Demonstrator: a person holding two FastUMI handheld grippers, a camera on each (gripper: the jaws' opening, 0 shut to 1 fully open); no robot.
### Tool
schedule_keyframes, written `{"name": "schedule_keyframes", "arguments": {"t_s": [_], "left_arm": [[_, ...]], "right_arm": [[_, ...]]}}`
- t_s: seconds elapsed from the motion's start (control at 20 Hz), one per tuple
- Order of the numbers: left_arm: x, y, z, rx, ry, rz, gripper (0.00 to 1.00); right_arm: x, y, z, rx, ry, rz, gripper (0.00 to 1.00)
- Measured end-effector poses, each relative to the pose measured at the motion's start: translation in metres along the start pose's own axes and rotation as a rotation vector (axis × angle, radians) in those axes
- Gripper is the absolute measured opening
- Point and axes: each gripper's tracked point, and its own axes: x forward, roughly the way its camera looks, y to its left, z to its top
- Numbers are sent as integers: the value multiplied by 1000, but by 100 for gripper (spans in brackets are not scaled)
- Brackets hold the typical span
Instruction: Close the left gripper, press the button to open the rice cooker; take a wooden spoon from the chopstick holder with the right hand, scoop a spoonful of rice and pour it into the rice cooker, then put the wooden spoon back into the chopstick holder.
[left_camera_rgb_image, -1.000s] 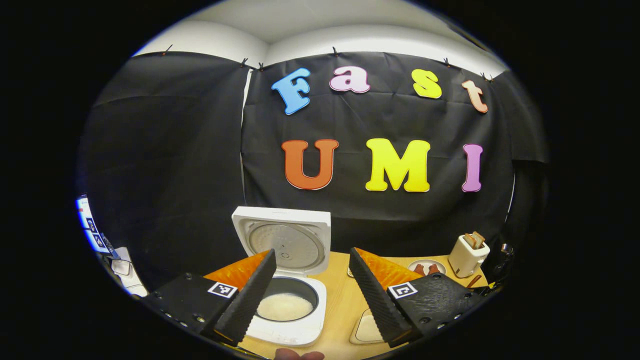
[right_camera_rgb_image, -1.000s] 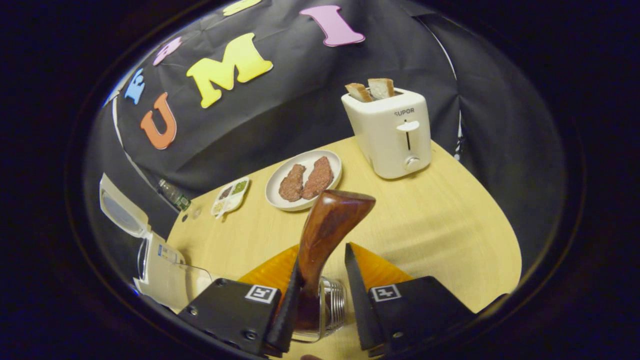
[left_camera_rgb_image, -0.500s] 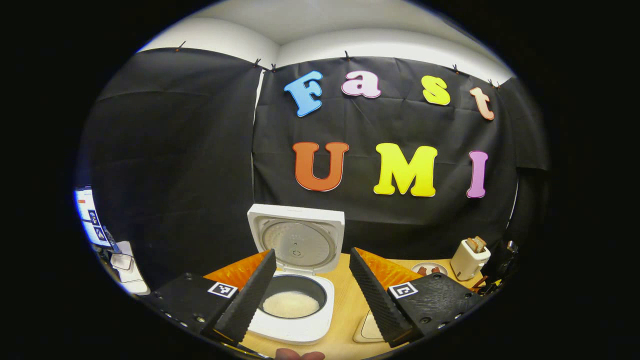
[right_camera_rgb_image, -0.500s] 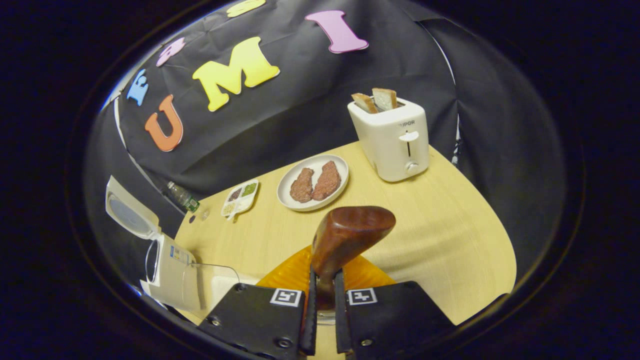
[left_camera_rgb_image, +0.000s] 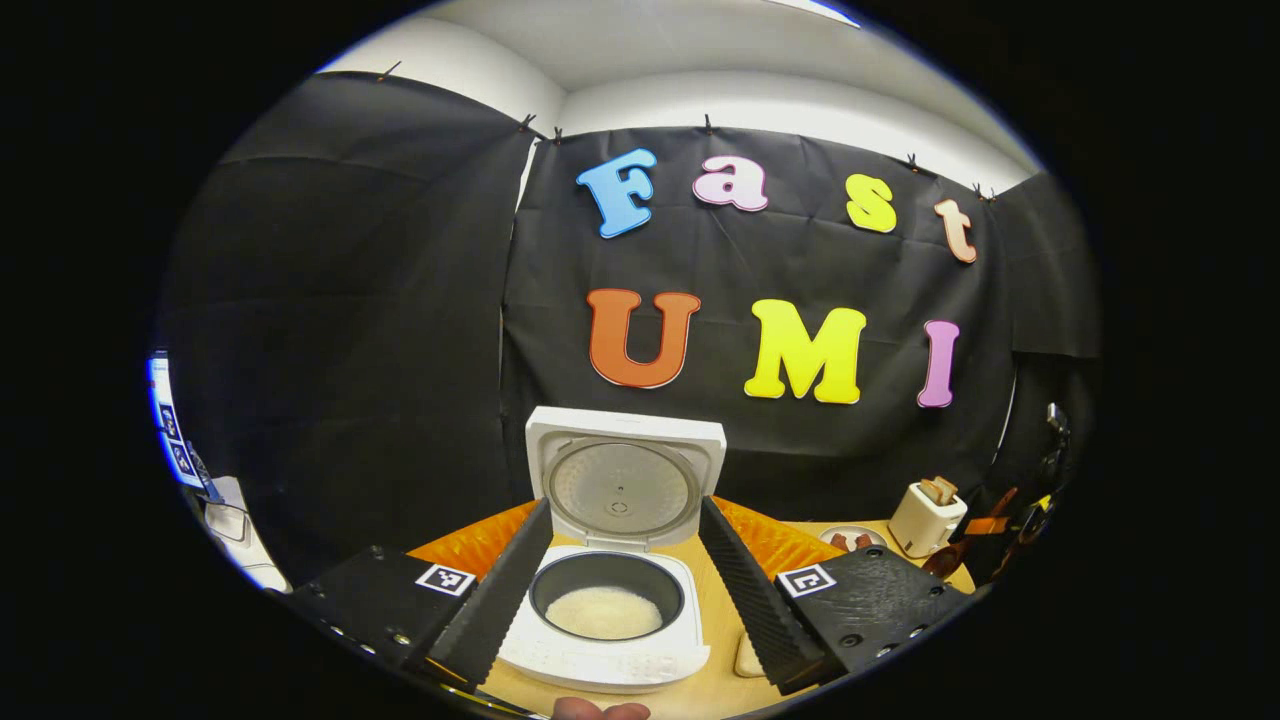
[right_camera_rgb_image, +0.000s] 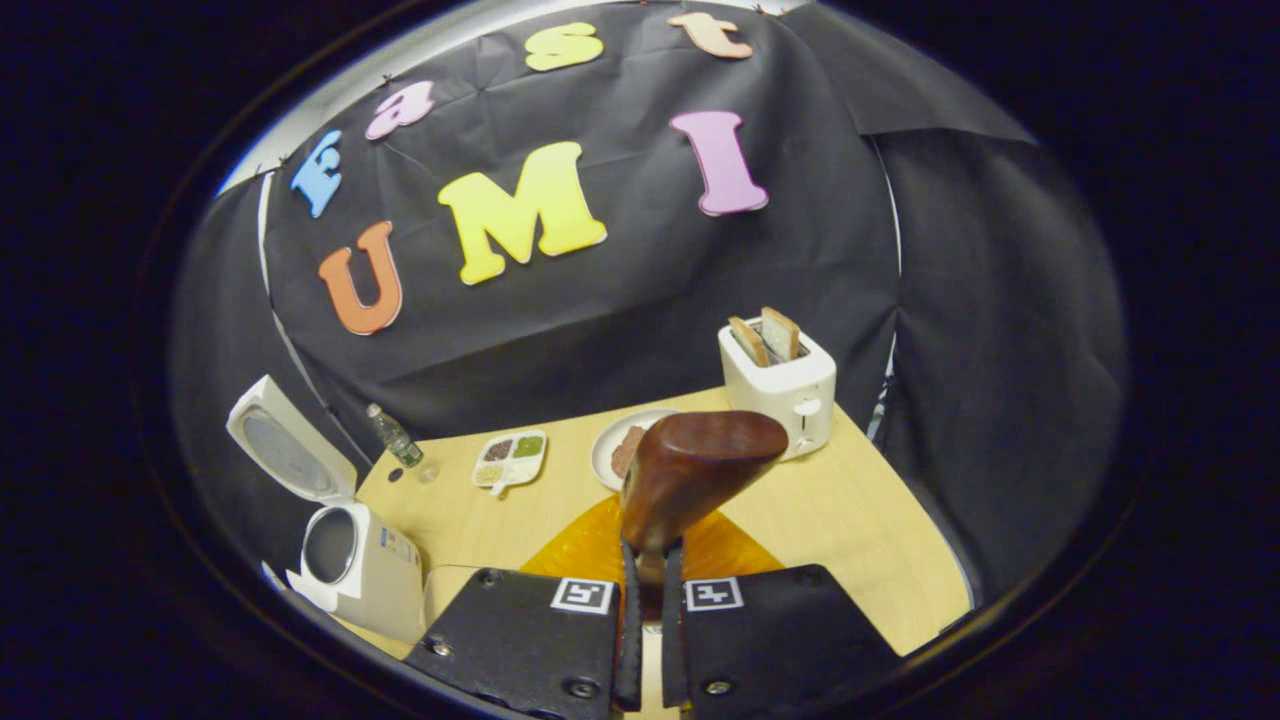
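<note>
Two fingers of your right gripper (right_camera_rgb_image: 645, 640) pinch the wooden spoon (right_camera_rgb_image: 690, 475), held up over the table (right_camera_rgb_image: 860, 530). Your left gripper (left_camera_rgb_image: 625, 585) is wide open, holding nothing. Farther off sits the rice cooker (left_camera_rgb_image: 610, 640), lid up, rice (left_camera_rgb_image: 603, 611) inside.

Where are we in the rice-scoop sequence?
Done: rice cooker lid stands open, rice visible in its pot. In hand: right gripper is shut on the wooden spoon, held above the table; left gripper open. Left: scoop rice, pour into the cooker, return the spoon to its holder.
</note>
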Motion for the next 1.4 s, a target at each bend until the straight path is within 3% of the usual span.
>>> {"name": "schedule_keyframes", "arguments": {"t_s": [0.2,0.4,0.7,1.05,1.2,1.4], "left_arm": [[1,23,0,20,-3,-55,94],[0,42,3,16,2,-80,94],[-10,78,2,-27,48,-46,94],[-14,111,-13,0,121,13,94],[-19,112,-15,8,137,21,94],[-27,114,-18,24,152,36,94]], "right_arm": [[-22,63,-3,-56,-28,38,13],[-14,108,-41,-142,2,48,13],[30,121,-140,-342,103,-9,13],[54,126,-188,-652,67,-108,13],[56,143,-205,-543,101,-63,13],[53,174,-222,-275,176,54,13]]}}
